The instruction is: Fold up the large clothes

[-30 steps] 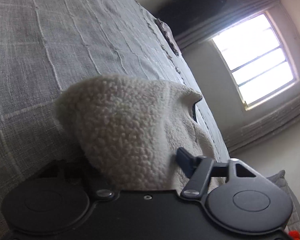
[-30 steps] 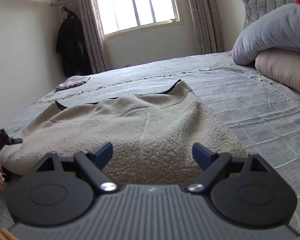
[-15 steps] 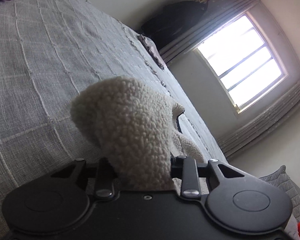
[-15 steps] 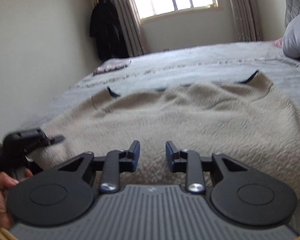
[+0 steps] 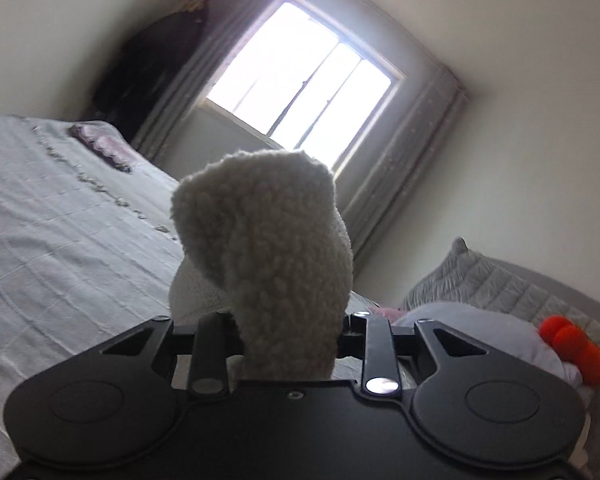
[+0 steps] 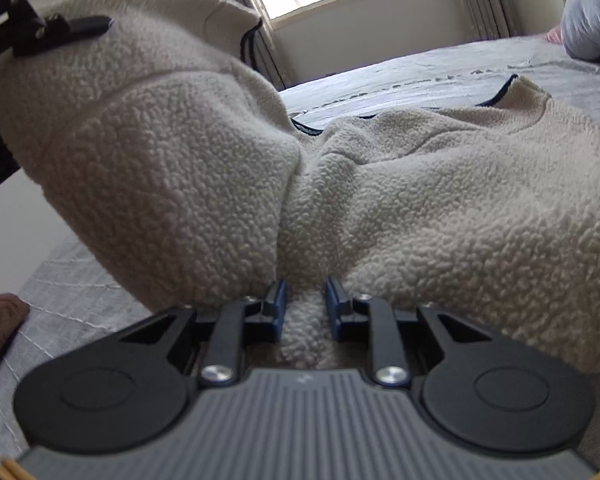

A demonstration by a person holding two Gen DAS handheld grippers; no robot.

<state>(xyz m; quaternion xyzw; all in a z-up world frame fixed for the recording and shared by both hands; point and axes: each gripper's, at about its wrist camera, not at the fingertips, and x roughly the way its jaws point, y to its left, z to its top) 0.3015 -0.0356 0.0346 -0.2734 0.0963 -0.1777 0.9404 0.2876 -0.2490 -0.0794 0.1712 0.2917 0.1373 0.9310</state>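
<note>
the cream fleece garment point(image 6: 440, 184) lies spread on the grey bedspread point(image 6: 440, 66), its dark-trimmed far edge toward the window point(image 5: 300, 84), with one side raised off the bed in a thick roll. the right gripper point(image 6: 305, 308) is clamped on a pinch of fleece at the near hem, blue pads pressing it from both sides; its jaws have just been closing on that fabric. the left gripper point(image 5: 290, 334) grips a bunched wad of the same fleece, which stands up in front of its lens, and its jaws too were closing within the last second. in the right view the left gripper's black finger shows at the top of the raised roll. judged step: the first lengthwise fold, with one side lifted. the next move likely calls for carrying both held points across together, so the raised side lands flat on the rest, away from the pillows point(image 5: 500, 284)
</note>
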